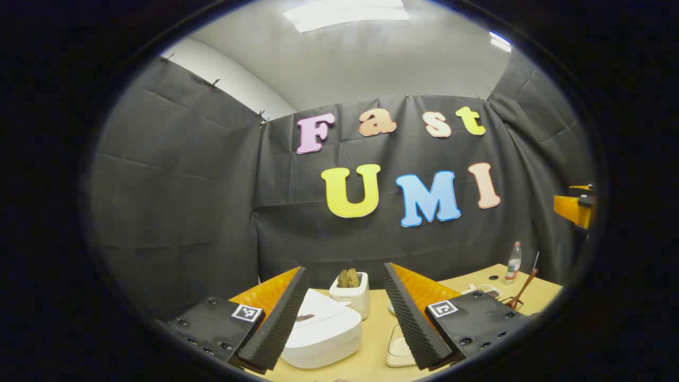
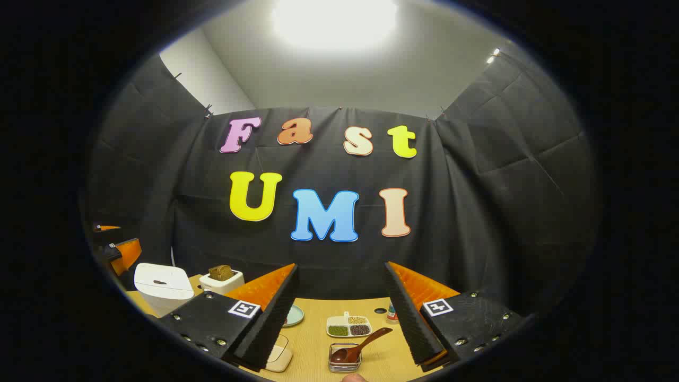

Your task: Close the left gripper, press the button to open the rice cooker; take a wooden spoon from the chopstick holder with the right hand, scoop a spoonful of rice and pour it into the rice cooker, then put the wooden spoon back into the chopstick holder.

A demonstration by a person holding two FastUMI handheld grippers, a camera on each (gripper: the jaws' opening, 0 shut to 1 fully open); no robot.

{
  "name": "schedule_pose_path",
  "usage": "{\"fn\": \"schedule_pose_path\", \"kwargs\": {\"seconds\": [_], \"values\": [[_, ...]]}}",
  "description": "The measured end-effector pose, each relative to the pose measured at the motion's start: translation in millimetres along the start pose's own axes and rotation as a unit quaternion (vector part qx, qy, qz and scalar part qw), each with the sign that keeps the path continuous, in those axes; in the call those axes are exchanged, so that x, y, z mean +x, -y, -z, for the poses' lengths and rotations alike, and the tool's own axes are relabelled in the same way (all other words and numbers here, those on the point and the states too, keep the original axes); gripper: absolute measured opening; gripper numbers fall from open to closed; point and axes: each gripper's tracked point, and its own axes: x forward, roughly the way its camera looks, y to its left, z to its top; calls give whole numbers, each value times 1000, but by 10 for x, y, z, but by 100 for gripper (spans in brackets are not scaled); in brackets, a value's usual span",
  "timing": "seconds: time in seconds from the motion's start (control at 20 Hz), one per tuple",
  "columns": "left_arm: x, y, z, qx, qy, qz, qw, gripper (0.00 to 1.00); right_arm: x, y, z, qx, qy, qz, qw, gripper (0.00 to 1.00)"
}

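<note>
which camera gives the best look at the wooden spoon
The right gripper view: the wooden spoon lies close ahead between that gripper's fingers, bowl in a small clear holder, handle angled up to the right. The left gripper view shows it far off at the right edge, thin and partly hidden.

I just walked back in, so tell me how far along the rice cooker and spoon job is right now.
Nothing looks done yet. The rice cooker lid is down, and the left tool hangs open above it, not closed for the button press. The right tool is open and empty over the table; the wooden spoon rests in its clear holder. Pressing, scooping, pouring and returning the spoon all remain.
</note>
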Motion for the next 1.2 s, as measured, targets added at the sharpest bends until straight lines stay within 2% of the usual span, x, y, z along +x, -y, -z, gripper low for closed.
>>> {"fn": "schedule_pose_path", "kwargs": {"seconds": [0.1,0.4,0.95,1.0,1.05,1.2], "values": [[4,-16,-22,3,4,-1,1000,100,6,-23,8,0,0,-2,1000,96],[37,-70,-18,4,6,-6,1000,97,25,-75,30,-6,0,-6,1000,96],[44,-113,-14,6,5,-3,1000,100,22,-118,57,-4,-2,-8,1000,96],[40,-96,-13,4,4,1,1000,91,19,-128,57,-5,-2,-8,1000,96],[42,-102,-14,3,4,2,1000,96,15,-132,54,-5,-2,-9,1000,96],[29,-140,-16,-4,2,-3,1000,86,22,-136,63,-4,-2,-12,1000,96]]}}
